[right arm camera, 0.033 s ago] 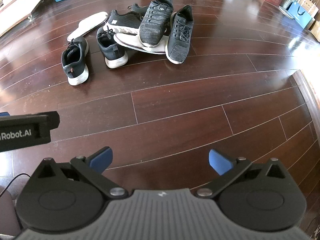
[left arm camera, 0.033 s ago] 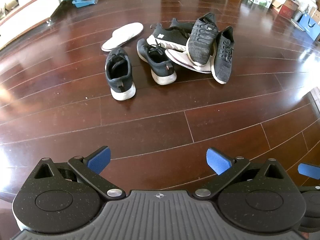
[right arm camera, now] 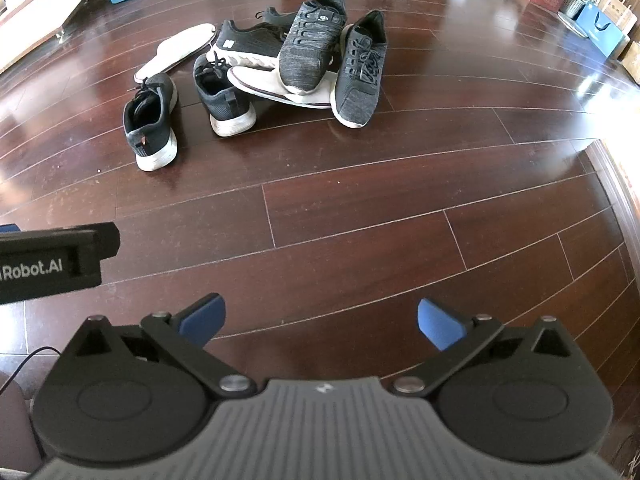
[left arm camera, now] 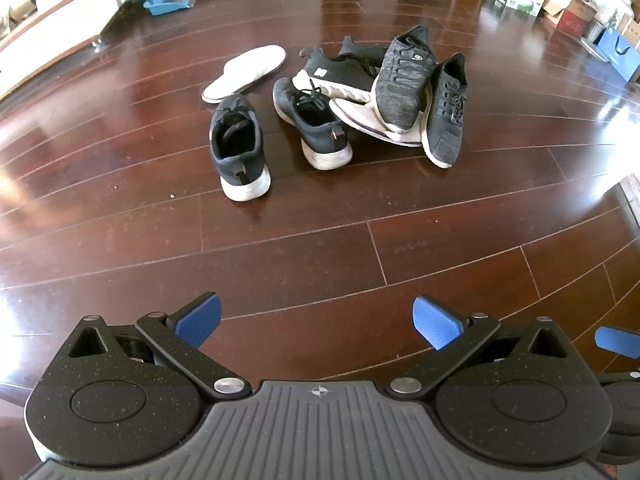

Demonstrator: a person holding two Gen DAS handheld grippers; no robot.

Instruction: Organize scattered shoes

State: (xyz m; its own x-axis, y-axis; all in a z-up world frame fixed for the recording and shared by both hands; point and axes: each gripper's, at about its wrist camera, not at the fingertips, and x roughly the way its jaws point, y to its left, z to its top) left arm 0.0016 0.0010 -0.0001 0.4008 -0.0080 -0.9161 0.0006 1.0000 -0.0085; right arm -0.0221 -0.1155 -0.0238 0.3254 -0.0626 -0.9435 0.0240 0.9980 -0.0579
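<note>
- Both claws stand with fingers spread wide and nothing between them: left gripper point(left arm camera: 316, 322) and right gripper point(right arm camera: 322, 322), side by side above bare wooden floor point(left arm camera: 400, 208).
- Shoes lie ahead of both claws and well apart from them, jumbled and unpaired on the boards.
- Nearest item: a black sneaker point(left arm camera: 239, 152) alone, upright, heel towards the claws, long axis running away from them.
- Just beside it, a second black sneaker point(left arm camera: 312, 120), heel likewise near, toe angled away to the left.
- Behind these, a heap: a grey knit shoe point(left arm camera: 402, 80) rests on an upturned white sole point(left arm camera: 372, 120); a dark grey lace-up point(left arm camera: 446, 112) touches its right side; a black shoe with a white letter point(left arm camera: 340, 72) lies on its flank.
- One white insole point(left arm camera: 244, 74) lies loose at the far left.
- Judgement: the lone sneaker lies ahead and slightly left of the left claw, further left of the right; the left hand appears nearer.
- Judgement: the right claw is better placed for the heap.
</note>
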